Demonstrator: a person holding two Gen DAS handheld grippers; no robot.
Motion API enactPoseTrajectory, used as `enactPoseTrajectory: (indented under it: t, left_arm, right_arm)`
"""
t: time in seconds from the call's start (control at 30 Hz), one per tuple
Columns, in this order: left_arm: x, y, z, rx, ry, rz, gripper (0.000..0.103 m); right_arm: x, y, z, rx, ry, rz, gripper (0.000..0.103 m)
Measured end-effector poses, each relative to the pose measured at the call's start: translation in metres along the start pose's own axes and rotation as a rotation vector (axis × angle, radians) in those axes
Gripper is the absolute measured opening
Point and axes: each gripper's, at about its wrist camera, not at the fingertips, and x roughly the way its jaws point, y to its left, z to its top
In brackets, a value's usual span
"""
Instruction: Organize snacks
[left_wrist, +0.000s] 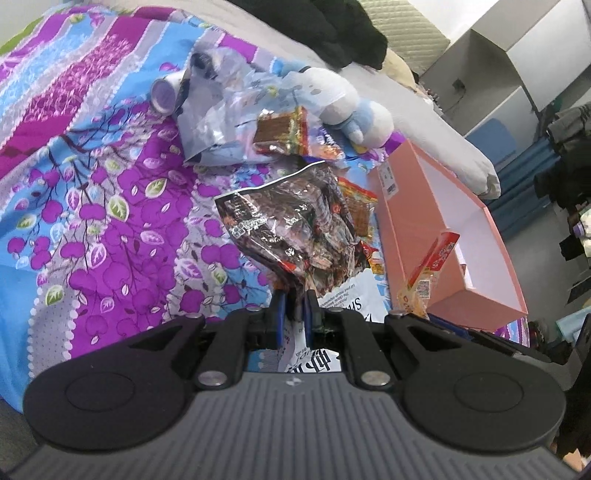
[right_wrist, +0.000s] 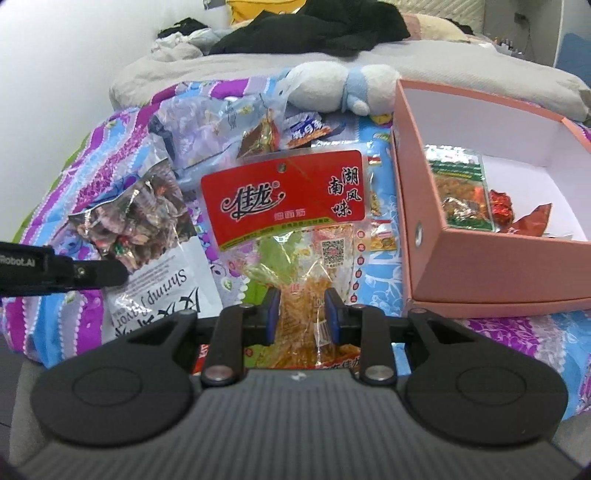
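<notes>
My left gripper is shut on the bottom corner of a dark, shiny bag of wrapped snacks, which is held up above the bedspread. In the right wrist view that bag hangs at the left, pinched by the left gripper. My right gripper is shut on a clear snack pack with a red label, raised just left of the pink box. The left wrist view catches this pack beside the box. Inside the box lie a green-edged pack and small red wrappers.
A white shrimp-flavour bag lies on the purple floral bedspread under the raised bags. Farther back are several loose packets, a white and blue plush toy, a small purple tube, dark clothes and grey bedding.
</notes>
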Motion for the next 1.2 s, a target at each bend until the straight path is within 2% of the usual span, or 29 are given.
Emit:
enactPoseTrajectory:
  t: [0.27, 0.5, 0.83, 1.07, 1.2]
  left_arm:
    - [-0.018, -0.025, 0.016, 0.043, -0.039, -0.01, 0.012]
    - [-0.026, -0.056, 0.039, 0.094, -0.074, -0.047, 0.012]
    - [-0.033, -0.126, 0.077, 0.204, -0.132, -0.129, 0.012]
    - [-0.021, -0.183, 0.095, 0.282, -0.143, -0.167, 0.012]
    - [0.001, -0.208, 0.105, 0.294, -0.112, -0.201, 0.012]
  right_arm:
    - [-0.027, 0.0, 0.021, -0.009, -0.062, -0.013, 0.03]
    - [-0.051, -0.009, 0.046, -0.024, -0.139, -0.04, 0.03]
    - [-0.086, -0.037, 0.079, -0.019, -0.249, -0.094, 0.03]
    - [-0.101, -0.069, 0.099, 0.001, -0.308, -0.144, 0.03]
    - [-0.096, -0.093, 0.106, 0.026, -0.307, -0.183, 0.03]
